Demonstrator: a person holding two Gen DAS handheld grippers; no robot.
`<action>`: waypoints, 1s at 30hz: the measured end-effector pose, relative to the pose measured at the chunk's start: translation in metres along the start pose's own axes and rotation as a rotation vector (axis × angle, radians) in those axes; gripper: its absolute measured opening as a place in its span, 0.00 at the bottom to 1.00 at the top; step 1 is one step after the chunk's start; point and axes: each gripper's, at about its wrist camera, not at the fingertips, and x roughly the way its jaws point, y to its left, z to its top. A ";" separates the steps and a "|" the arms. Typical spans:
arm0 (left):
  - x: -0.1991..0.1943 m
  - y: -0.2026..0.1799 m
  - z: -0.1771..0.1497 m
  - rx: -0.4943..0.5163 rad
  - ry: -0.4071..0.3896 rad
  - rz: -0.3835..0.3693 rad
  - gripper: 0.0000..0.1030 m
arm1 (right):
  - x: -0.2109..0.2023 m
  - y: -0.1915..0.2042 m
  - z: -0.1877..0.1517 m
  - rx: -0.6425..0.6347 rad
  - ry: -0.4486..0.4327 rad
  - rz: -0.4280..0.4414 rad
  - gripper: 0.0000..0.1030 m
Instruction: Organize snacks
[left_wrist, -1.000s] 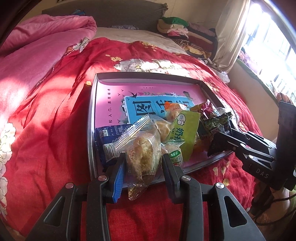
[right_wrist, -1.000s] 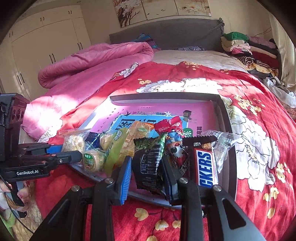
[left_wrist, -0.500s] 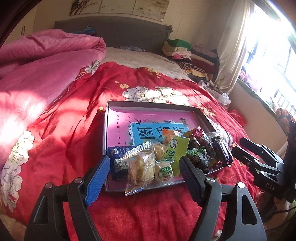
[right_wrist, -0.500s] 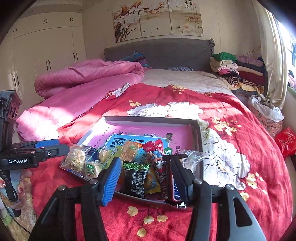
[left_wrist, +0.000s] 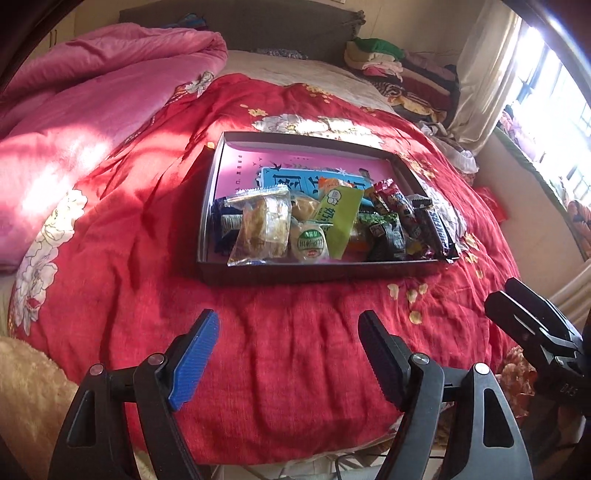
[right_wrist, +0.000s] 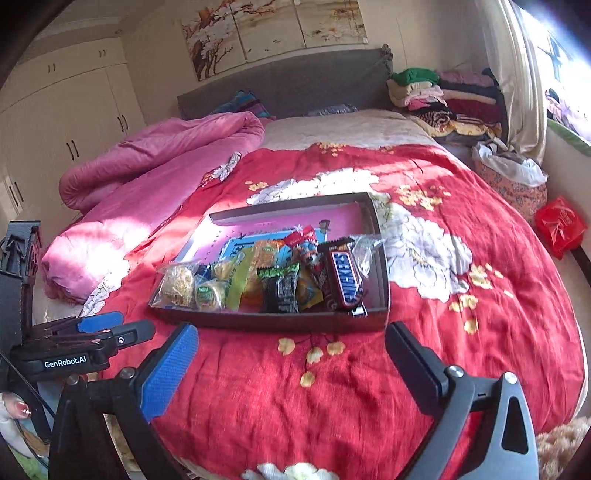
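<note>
Ahead of the left claw (left_wrist: 288, 343), one blue ribbed pad and one black, lies a red bedspread (left_wrist: 280, 350) printed with white and yellow flowers. Beyond both claws sits a dark grey box (left_wrist: 317, 275) lined in pink with a light blue panel bearing dark characters. In the box, straight ahead of the right claw (right_wrist: 291, 347), also blue and black, is a brown Snickers bar (right_wrist: 345, 277) with blue and white lettering; to its left a black packet (right_wrist: 282, 291) topped in green, then a lime green sachet (right_wrist: 236, 280). A pink quilt (right_wrist: 155, 173) is heaped off to the left, under a blossom painting (right_wrist: 273, 33) in cream and brown.
</note>
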 end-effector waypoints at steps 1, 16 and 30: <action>0.000 -0.001 -0.002 0.003 0.001 -0.002 0.76 | 0.000 0.002 -0.003 -0.002 0.003 -0.001 0.99; 0.002 -0.006 -0.006 0.024 -0.011 -0.015 0.76 | 0.007 0.016 -0.014 -0.075 0.010 -0.024 0.99; 0.001 -0.005 -0.004 0.021 -0.016 -0.010 0.76 | 0.006 0.013 -0.014 -0.058 0.006 -0.029 0.99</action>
